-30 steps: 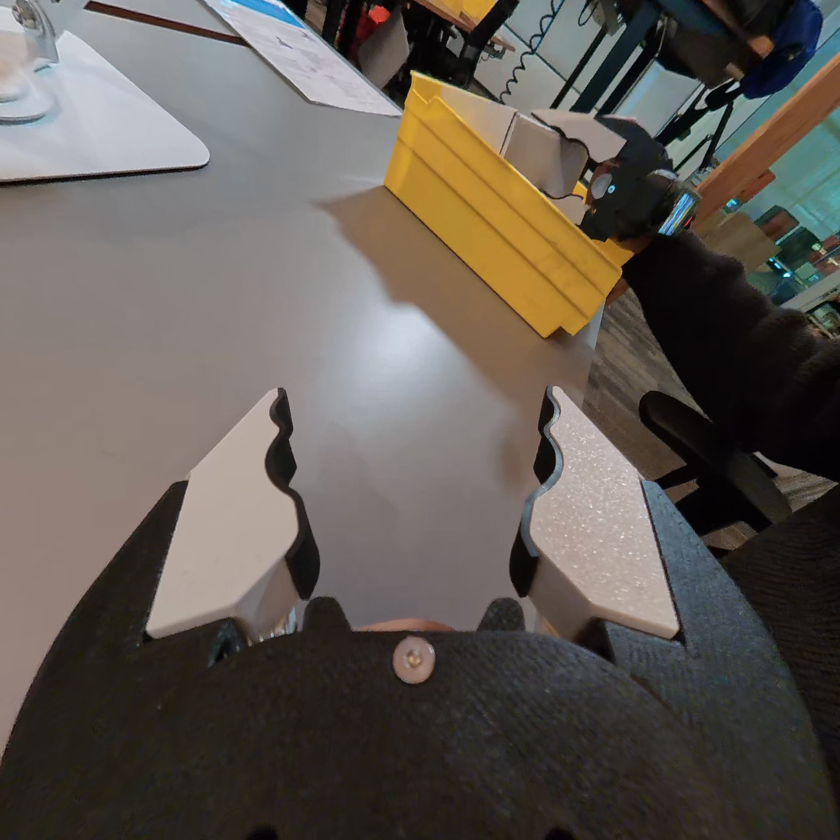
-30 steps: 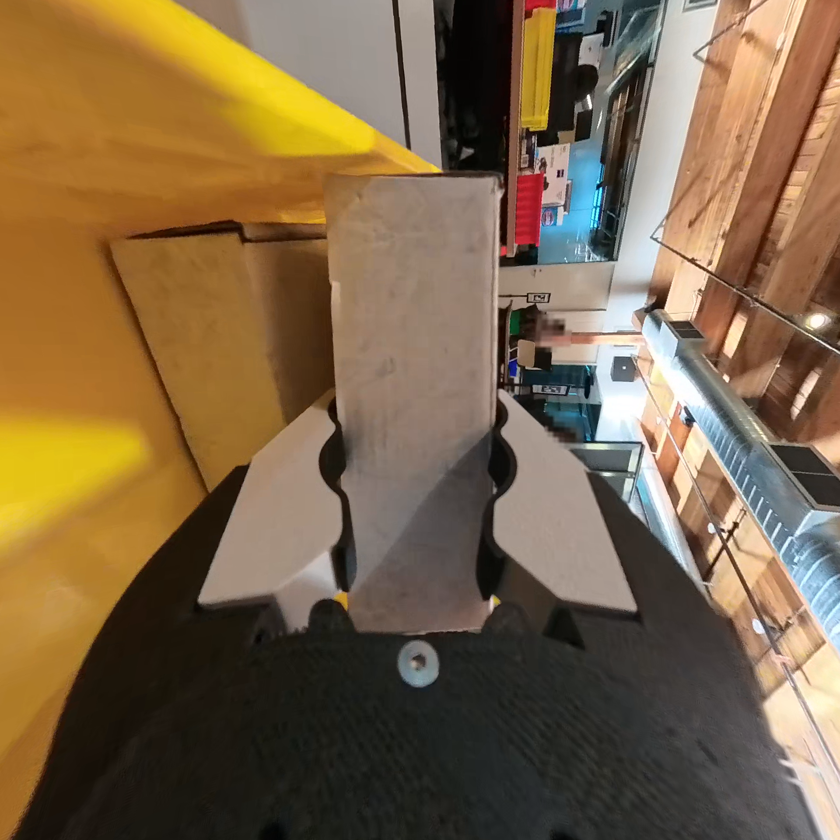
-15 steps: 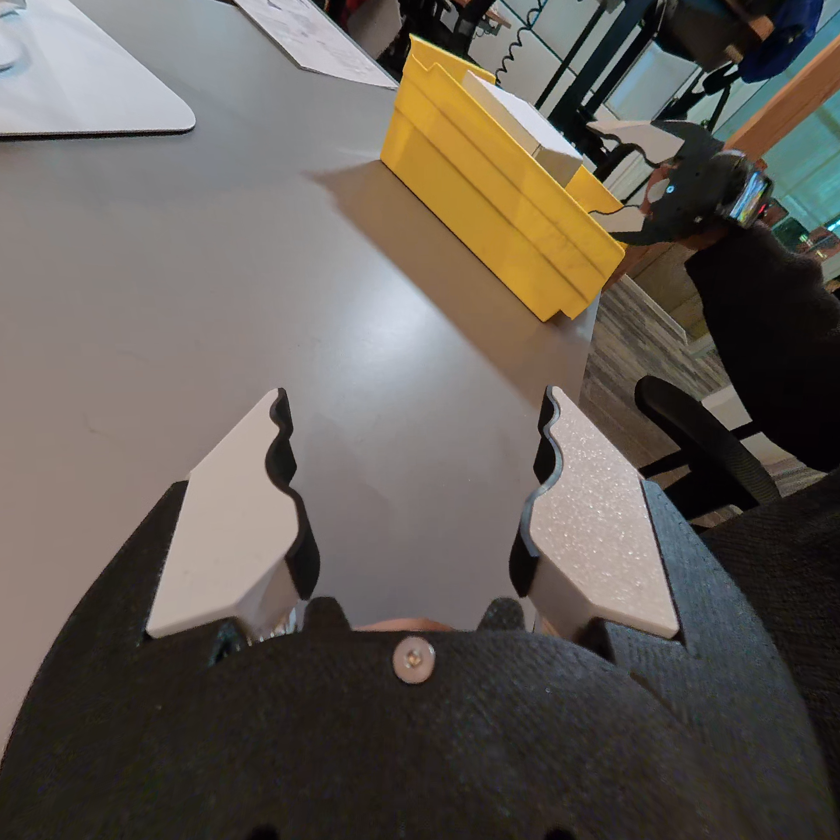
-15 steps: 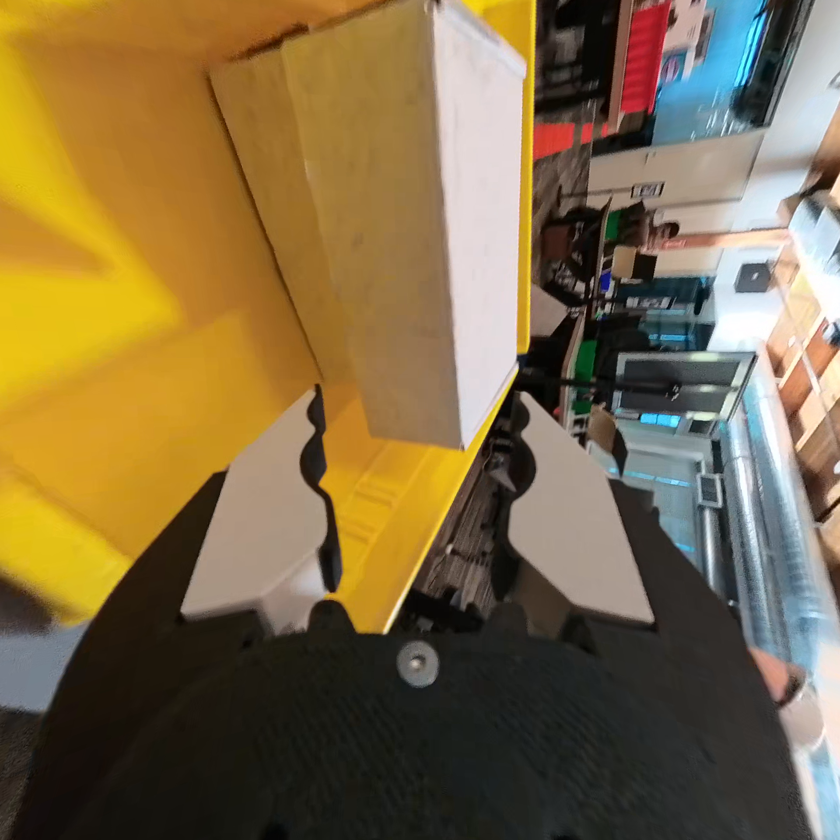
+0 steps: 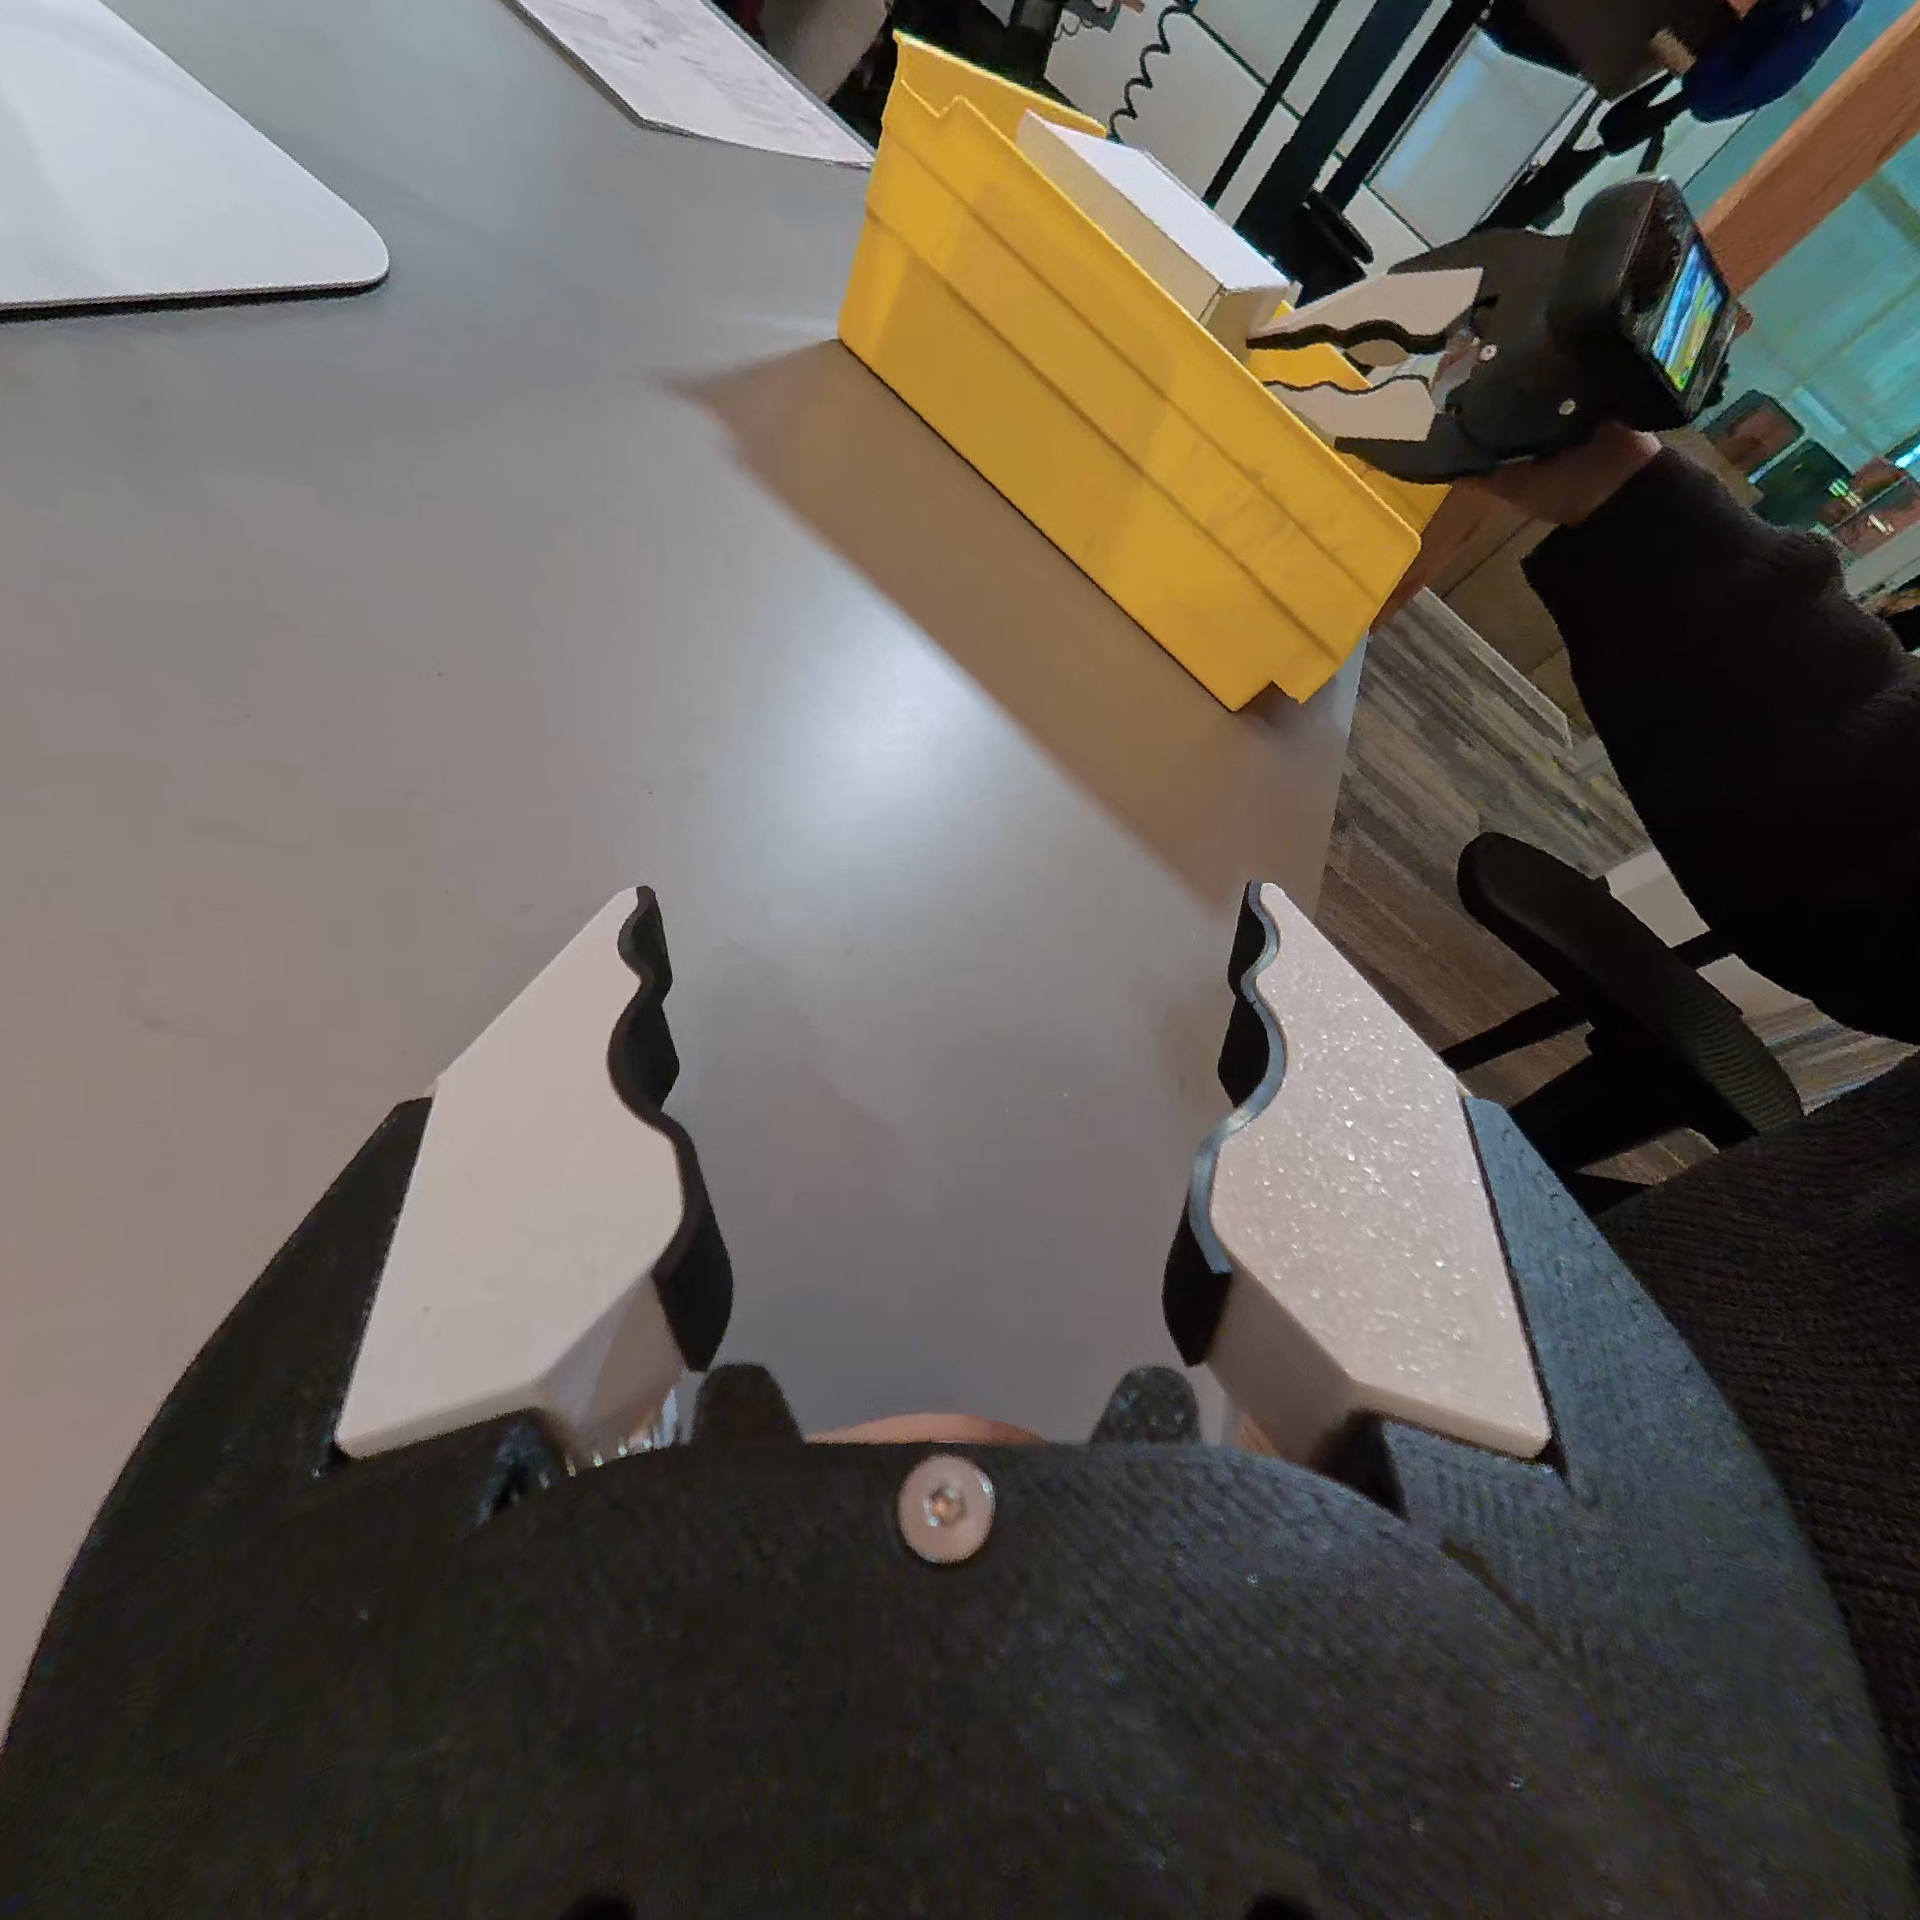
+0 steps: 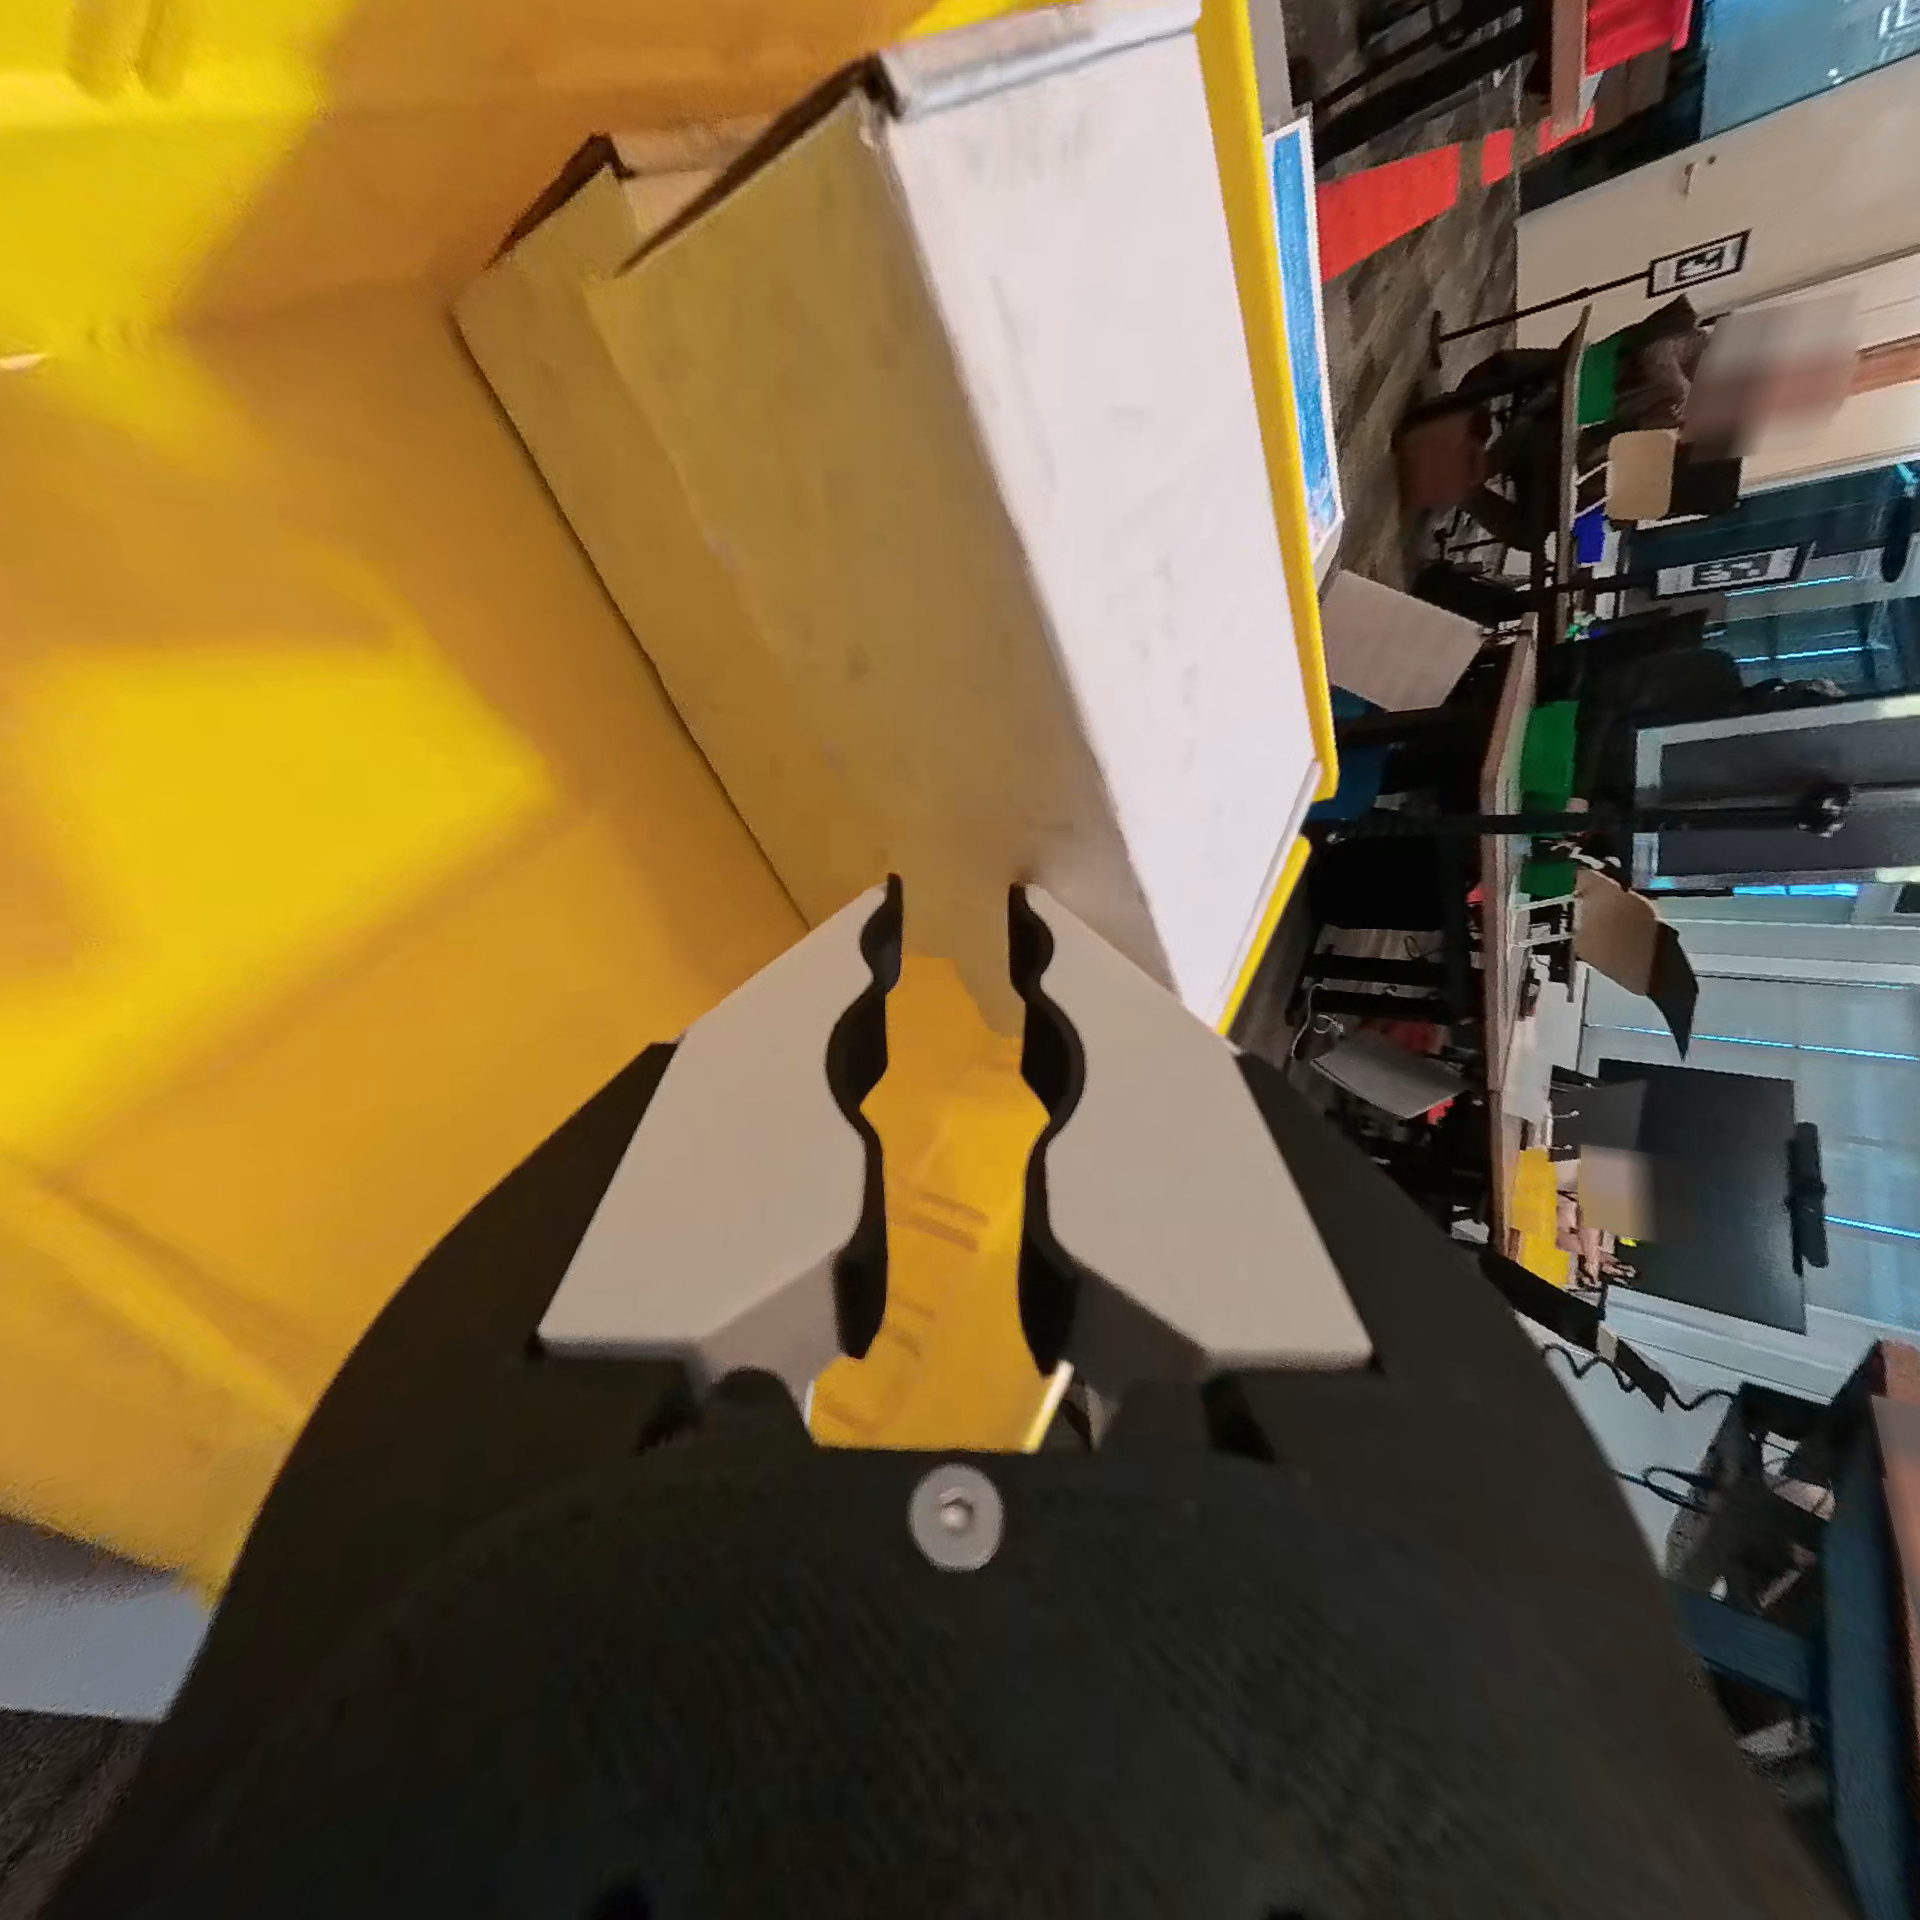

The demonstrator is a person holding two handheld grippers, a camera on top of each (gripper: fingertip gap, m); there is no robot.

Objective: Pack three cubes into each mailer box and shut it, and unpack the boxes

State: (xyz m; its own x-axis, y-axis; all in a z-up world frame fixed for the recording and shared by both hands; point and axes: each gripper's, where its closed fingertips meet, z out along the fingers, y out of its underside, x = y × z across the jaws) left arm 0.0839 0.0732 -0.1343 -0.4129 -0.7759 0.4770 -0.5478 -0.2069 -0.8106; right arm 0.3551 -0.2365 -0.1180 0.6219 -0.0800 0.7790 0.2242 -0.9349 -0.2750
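Note:
A white mailer box [image 5: 1132, 218] stands closed on edge inside a yellow bin [image 5: 1091, 416] at the table's far right. In the right wrist view the box [image 6: 1091, 436] leans against a second box [image 6: 540, 353] in the bin [image 6: 260, 727]. My right gripper [image 6: 952, 885] sits just off the box's near end, its jaws nearly together with nothing between them; it also shows in the left wrist view [image 5: 1268, 364], beside the bin's right end. My left gripper [image 5: 948, 894] is open and empty, low over the grey table [image 5: 416, 623]. No cubes are in view.
A white mat [image 5: 156, 187] lies at the far left and a paper sheet [image 5: 707, 73] at the back. The table's right edge runs past the bin. A black chair [image 5: 1621, 977] and a person's dark sleeve [image 5: 1714, 665] are beyond it. One gripper's finger ends stand about 40 cm off the other's.
My right gripper let go of the mailer box in the bin, drew back and narrowed its jaws. My left gripper stayed open and shifted only slightly.

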